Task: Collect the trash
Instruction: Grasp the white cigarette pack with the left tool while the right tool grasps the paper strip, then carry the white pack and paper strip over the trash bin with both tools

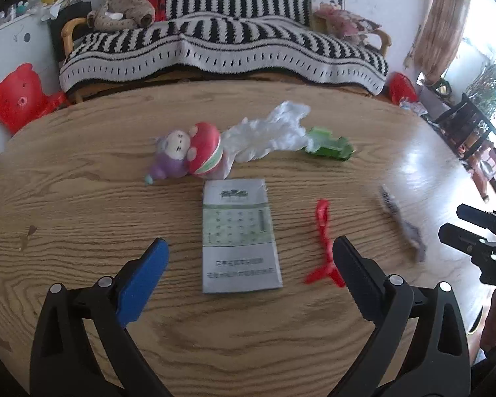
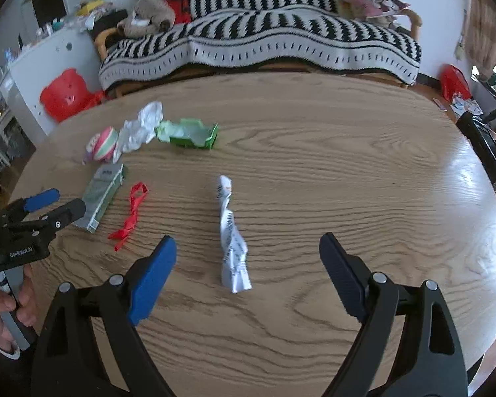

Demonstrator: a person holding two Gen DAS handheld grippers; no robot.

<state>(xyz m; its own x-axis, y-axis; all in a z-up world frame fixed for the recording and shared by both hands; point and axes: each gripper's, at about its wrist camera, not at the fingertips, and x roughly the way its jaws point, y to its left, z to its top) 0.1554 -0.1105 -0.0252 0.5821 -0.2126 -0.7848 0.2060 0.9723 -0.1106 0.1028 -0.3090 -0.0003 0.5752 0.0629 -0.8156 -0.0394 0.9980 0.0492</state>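
On the wooden table (image 1: 82,198) lie a flat grey-green carton (image 1: 239,236), a red ribbon (image 1: 324,244), a twisted white paper wrapper (image 2: 231,235), a crumpled white plastic bag (image 1: 267,134) and a torn green box (image 1: 330,145). My left gripper (image 1: 251,263) is open and empty, its jaws either side of the carton's near end, just above it. My right gripper (image 2: 248,261) is open and empty, its jaws astride the twisted wrapper's near end. The carton (image 2: 104,195), ribbon (image 2: 132,211), bag (image 2: 142,129) and green box (image 2: 191,135) also show in the right wrist view.
A purple plush toy with a red-and-green ball (image 1: 190,154) lies beside the bag. A sofa with a striped blanket (image 1: 221,49) stands behind the table. A red bear-shaped stool (image 1: 18,96) and a red bag (image 2: 453,82) sit on the floor.
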